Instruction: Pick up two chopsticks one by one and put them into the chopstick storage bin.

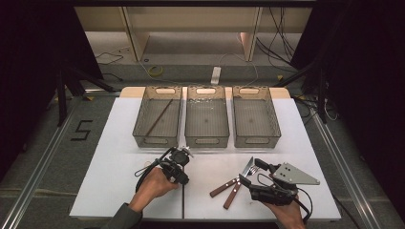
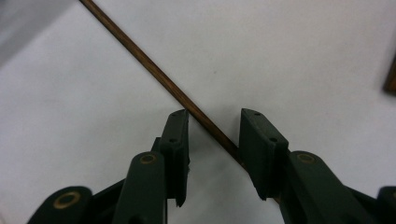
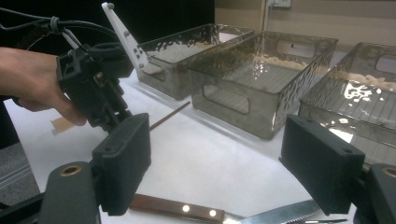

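A thin brown chopstick (image 1: 183,200) lies on the white table (image 1: 114,162) and runs toward its front edge. My left gripper (image 1: 182,179) points down over it, open. In the left gripper view the chopstick (image 2: 154,74) crosses slantwise between the jaws of the left gripper (image 2: 215,128), close to both pads. My right gripper (image 1: 252,172) is open just above a wood-handled knife (image 1: 223,188) and a wood-handled fork (image 1: 232,195). The right gripper view has the knife (image 3: 177,207) lying below the open right gripper (image 3: 215,163), and farther off the left gripper (image 3: 100,100) in a hand.
Three clear bins stand in a row at the back: left bin (image 1: 142,136), middle bin (image 1: 207,141), right bin (image 1: 256,142). A second chopstick (image 1: 159,117) rests slantwise in the left bin. Black frames and cables surround the table.
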A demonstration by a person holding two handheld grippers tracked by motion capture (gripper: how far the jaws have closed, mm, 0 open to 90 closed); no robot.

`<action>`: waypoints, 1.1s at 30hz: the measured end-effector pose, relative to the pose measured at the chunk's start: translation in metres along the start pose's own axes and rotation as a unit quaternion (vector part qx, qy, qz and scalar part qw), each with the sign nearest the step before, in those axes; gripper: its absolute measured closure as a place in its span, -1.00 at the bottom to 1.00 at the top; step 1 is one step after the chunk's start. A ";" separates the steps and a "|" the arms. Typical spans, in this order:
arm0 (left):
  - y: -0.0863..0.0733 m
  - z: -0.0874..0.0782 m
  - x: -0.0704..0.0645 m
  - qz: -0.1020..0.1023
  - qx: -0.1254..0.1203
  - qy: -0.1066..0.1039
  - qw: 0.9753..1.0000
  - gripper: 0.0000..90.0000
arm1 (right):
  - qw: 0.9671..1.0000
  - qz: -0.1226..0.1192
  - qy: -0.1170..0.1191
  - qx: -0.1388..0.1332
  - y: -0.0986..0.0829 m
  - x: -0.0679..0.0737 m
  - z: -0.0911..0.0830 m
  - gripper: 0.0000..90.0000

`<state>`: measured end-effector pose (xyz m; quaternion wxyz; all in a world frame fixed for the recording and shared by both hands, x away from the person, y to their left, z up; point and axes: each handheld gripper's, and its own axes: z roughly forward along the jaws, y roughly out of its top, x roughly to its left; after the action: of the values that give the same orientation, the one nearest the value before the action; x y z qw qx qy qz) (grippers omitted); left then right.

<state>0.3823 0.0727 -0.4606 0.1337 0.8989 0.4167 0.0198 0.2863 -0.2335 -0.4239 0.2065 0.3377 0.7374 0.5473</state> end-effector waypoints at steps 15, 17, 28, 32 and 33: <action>-0.008 -0.005 0.017 -0.028 0.020 0.010 0.999 0.68 | 1.000 -0.001 0.000 -0.001 0.000 0.000 0.000 -0.45; -0.011 -0.005 0.021 -0.037 0.019 0.012 0.999 0.72 | 1.000 0.000 0.000 -0.002 0.000 0.000 0.000 -0.45; -0.021 -0.009 0.038 -0.064 0.021 0.034 0.997 0.88 | 1.000 0.001 0.000 0.001 0.000 0.000 0.000 -0.45; -0.022 -0.009 0.039 -0.065 0.024 0.032 0.997 0.89 | 1.000 0.000 0.000 0.000 0.000 0.000 0.000 -0.45; -0.022 -0.010 0.039 -0.065 0.025 0.032 0.997 0.89 | 1.000 0.001 0.000 0.000 0.000 0.000 0.000 -0.45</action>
<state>0.3900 0.1175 -0.4599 0.0986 0.8720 0.4786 0.0295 0.2864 -0.2340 -0.4234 0.2057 0.3384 0.7373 0.5472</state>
